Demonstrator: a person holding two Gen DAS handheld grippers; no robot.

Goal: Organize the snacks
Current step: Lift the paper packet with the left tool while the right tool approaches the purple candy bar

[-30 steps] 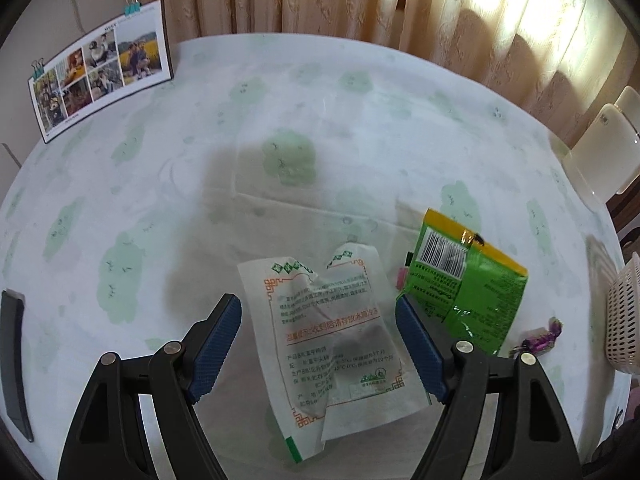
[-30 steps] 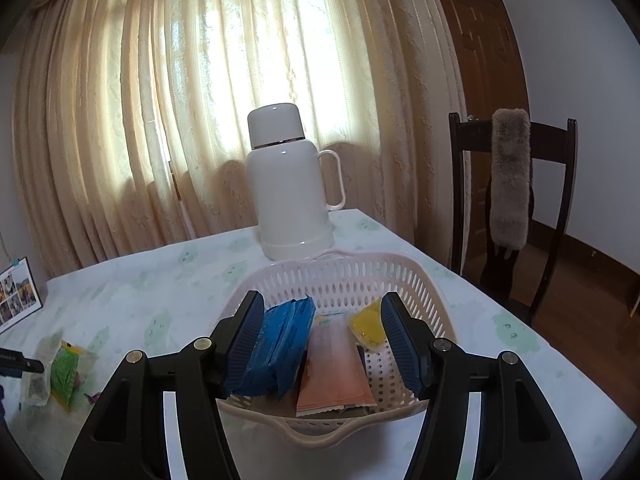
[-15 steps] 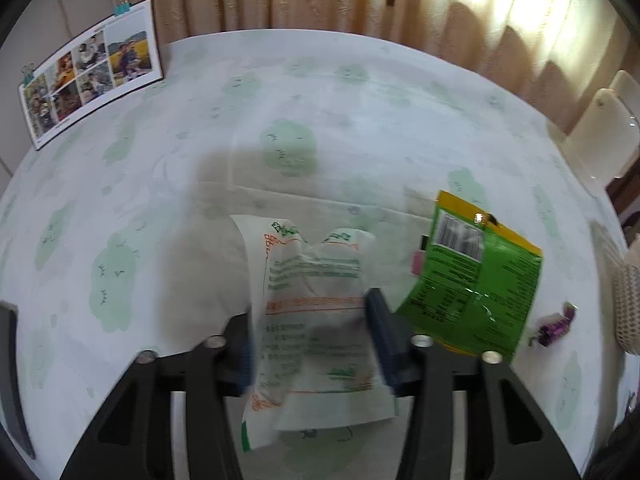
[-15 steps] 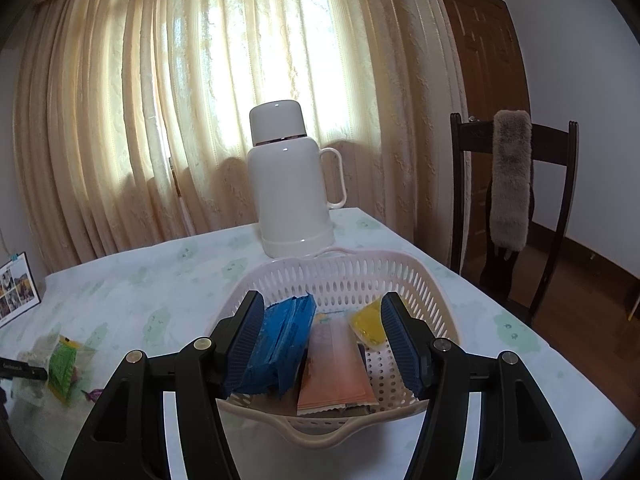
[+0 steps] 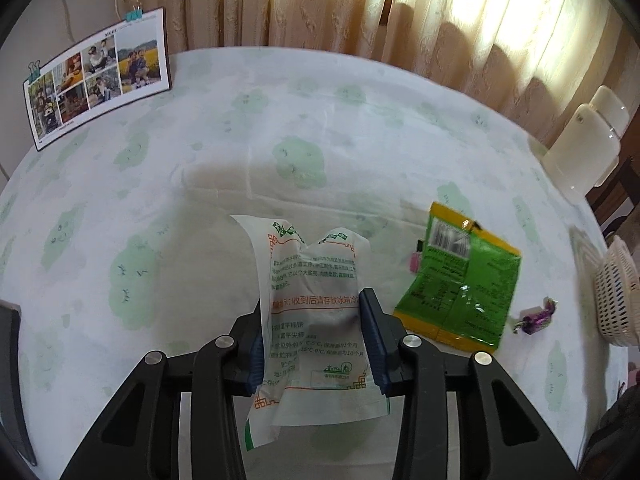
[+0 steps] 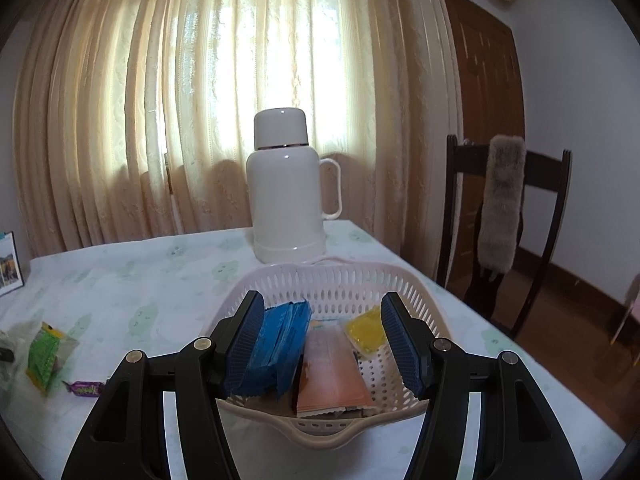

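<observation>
Closed since a second ago, the left gripper [image 5: 316,340] fingers clamp the crinkled white printed snack packet [image 5: 314,312] over the worktop [image 5: 200,184]; right gripper [image 6: 322,344] fingers stand apart, empty, above the pale plastic basket [image 6: 332,284].

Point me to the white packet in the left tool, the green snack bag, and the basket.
white packet [image 5: 316,312]: left wrist view, printed middle panel between the pads.
green snack bag [image 5: 460,284]: left wrist view, centre of its green face.
basket [image 6: 332,284]: right wrist view, slotted far wall.
</observation>
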